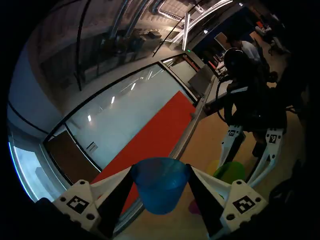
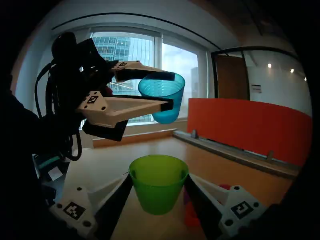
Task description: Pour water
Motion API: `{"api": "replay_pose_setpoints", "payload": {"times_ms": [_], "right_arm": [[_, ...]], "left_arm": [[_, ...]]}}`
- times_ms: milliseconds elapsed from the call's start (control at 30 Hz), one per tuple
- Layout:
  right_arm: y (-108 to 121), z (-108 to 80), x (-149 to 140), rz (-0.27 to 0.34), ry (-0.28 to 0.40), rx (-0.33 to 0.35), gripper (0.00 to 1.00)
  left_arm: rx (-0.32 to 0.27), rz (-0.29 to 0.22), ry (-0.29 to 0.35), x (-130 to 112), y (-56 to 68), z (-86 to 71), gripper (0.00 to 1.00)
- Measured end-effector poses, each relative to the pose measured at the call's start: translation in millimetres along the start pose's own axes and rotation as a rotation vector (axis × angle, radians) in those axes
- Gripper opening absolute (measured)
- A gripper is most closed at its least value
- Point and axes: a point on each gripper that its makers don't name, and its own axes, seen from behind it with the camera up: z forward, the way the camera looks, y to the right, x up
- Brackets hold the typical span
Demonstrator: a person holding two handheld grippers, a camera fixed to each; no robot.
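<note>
Pouring from the blue cup (image 2: 162,96) pinched in the left gripper (image 2: 171,90), held higher than the green cup (image 2: 159,188) the right gripper (image 2: 158,178) clamps over the table (image 2: 224,162), I'd bring its lip over the green rim first, then tilt slowly to avoid splashing.

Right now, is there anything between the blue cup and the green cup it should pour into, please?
Nothing visible. In the right gripper view the blue cup, clamped in the left gripper, hangs above and beyond the green cup in the right gripper, with only open air between them.
</note>
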Motion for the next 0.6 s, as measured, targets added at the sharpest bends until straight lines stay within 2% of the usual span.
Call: {"api": "replay_pose_setpoints", "payload": {"times_ms": [600], "right_arm": [[-3.4, 3.9, 2.1, 0.001, 0.001, 0.008, 0.90]], "left_arm": [[0.002, 0.127, -0.012, 0.0, 5.3, 5.8, 0.89]]}}
